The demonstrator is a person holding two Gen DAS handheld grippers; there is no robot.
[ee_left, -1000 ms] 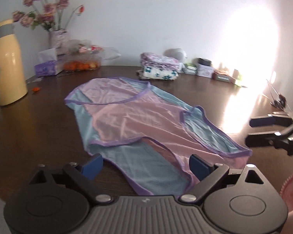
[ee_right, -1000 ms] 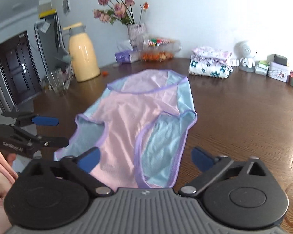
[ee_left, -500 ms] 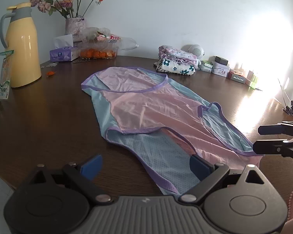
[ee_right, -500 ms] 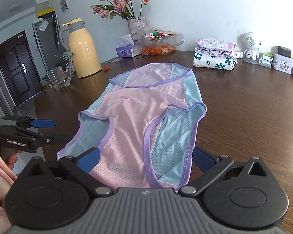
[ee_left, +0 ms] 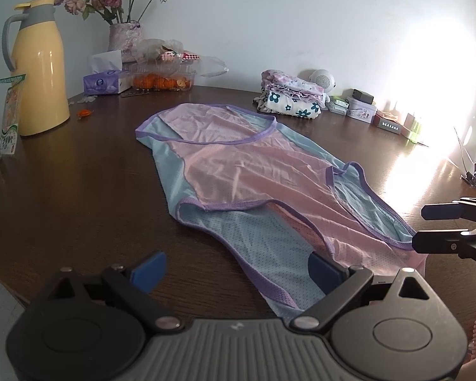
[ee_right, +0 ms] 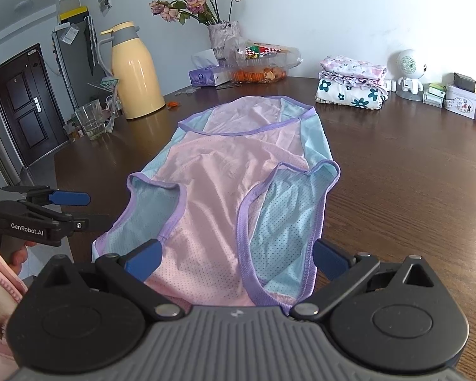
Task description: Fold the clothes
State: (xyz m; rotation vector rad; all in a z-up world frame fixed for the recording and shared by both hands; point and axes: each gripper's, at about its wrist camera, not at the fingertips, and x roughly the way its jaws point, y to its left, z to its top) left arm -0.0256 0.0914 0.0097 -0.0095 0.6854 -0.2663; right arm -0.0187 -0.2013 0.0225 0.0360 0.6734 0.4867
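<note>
Both tools, left tool and right tool, gape unloaded over my thin, limp, slippery mesh garment; pinch its purple-bound near corners, frame bottom.

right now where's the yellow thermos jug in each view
Left wrist view: yellow thermos jug stands at the far left, left of the flower vase.
Right wrist view: it stands upper left of centre, again left of the vase.
Shared landmark: the folded floral clothes by the wall.
</note>
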